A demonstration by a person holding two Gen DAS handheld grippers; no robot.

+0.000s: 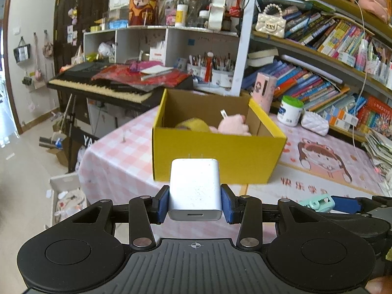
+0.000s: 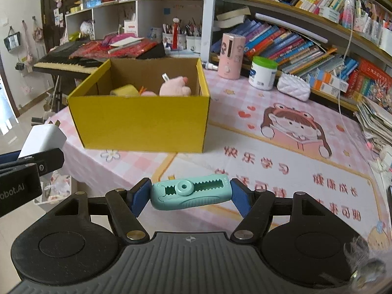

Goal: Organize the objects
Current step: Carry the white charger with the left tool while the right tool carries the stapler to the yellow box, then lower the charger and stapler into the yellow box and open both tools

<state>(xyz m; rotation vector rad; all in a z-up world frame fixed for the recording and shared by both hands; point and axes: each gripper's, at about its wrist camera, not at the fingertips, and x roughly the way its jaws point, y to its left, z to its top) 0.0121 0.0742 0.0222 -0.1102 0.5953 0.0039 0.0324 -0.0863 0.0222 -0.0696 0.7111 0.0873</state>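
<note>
L tool (image 1: 195,199) clamped on white charger (image 1: 195,188), prongs fwd; R tool (image 2: 189,196) clamped on teal clip (image 2: 191,193), held crosswise. Both held above pink check surface (image 2: 281,171), short of yellow box (image 2: 147,127). Step: carry-to-box. Next, prob: lift over near rim, release inside w/ plush toys (image 2: 175,87).
</note>
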